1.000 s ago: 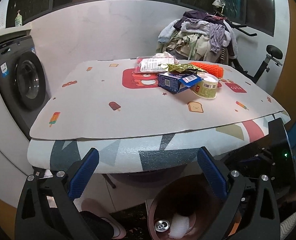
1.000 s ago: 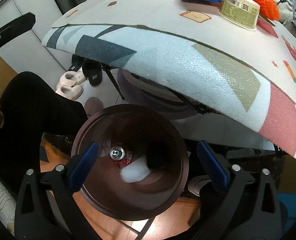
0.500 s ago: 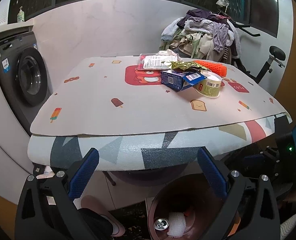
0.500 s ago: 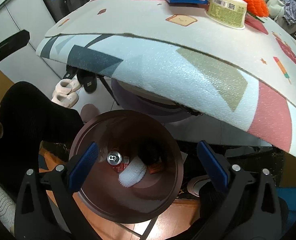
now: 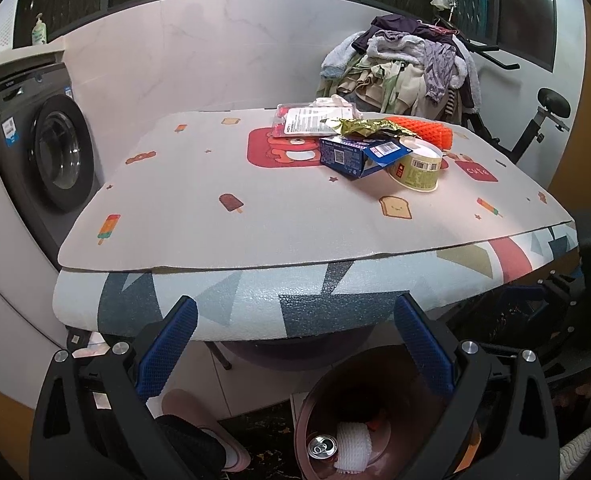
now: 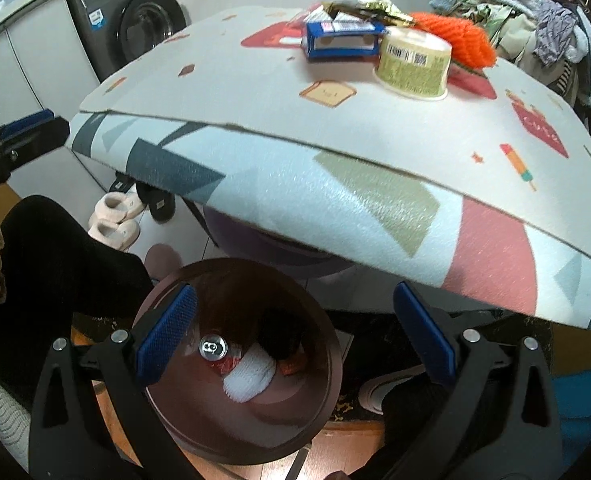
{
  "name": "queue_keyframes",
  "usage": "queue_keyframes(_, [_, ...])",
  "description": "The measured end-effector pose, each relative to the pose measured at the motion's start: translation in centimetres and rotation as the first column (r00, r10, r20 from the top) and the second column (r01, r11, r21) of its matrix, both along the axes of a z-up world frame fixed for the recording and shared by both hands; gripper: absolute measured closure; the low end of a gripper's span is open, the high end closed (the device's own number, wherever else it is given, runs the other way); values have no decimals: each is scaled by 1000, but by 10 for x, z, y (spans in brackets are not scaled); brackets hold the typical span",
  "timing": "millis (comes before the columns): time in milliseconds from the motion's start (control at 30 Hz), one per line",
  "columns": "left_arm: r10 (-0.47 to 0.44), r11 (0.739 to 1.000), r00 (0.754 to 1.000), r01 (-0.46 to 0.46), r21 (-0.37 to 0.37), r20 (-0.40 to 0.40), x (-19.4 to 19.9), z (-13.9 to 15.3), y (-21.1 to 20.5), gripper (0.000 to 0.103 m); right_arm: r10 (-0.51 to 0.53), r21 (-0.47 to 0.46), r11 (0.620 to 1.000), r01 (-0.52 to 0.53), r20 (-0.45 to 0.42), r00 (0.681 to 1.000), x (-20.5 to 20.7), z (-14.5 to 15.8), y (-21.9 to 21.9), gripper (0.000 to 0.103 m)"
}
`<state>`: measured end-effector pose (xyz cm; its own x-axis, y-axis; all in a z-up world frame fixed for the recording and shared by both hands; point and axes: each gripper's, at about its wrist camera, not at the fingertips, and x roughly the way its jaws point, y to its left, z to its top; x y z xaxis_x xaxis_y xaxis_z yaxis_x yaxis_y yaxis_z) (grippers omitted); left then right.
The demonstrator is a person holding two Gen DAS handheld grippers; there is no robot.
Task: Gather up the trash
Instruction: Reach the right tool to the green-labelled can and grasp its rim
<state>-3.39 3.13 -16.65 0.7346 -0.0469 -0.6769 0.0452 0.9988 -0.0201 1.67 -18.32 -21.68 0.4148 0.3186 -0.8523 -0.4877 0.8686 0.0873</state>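
Trash lies on the table mat: a blue carton [image 5: 351, 154] [image 6: 341, 40], a yellow-green tub [image 5: 417, 164] [image 6: 415, 62], a gold wrapper [image 5: 365, 125], an orange net [image 5: 421, 130] [image 6: 453, 38] and a clear packet [image 5: 315, 118]. A brown bin [image 6: 295, 424] [image 5: 307, 412] stands on the floor below the table edge and holds a can [image 6: 212, 347] and a white wad [image 6: 251, 374]. My left gripper [image 5: 291, 344] is open and empty in front of the table edge. My right gripper [image 6: 291, 344] is open and empty above the bin.
A washing machine [image 5: 55, 152] stands at the left. A heap of clothes [image 5: 407, 64] and an exercise bike [image 5: 543, 120] stand behind the table. Slippers [image 6: 115, 220] lie on the floor under the table. A person's dark-clad leg [image 6: 55, 264] is beside the bin.
Both grippers have risen and tilted up, so the table top shows more. The bin has slid lower in both views. Both grippers stay open and empty.
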Motion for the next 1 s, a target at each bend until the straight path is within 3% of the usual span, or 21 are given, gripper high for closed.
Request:
queue_keyframes(400, [23, 999, 999, -24, -24, -25, 7, -3, 7, 7, -56, 86, 995, 46, 116, 992, 22, 29, -24, 6])
queue_keyframes(567, [31, 999, 999, -32, -31, -42, 17, -4, 11, 7, -71, 68, 996, 62, 133, 988, 43, 35, -33, 6])
queue_keyframes(667, [35, 997, 997, -39, -69, -67, 25, -4, 14, 7, -110, 25, 994, 107, 160, 981, 63, 40, -41, 6])
queue_keyframes(833, [-3, 993, 997, -5, -116, -73, 49, 6, 8, 7, -201, 71, 979, 191, 161, 966, 109, 46, -60, 6])
queue_keyframes(1000, [-10, 985, 996, -4, -172, -85, 80, 16, 5, 7, -165, 0, 986, 168, 202, 965, 157, 43, -54, 6])
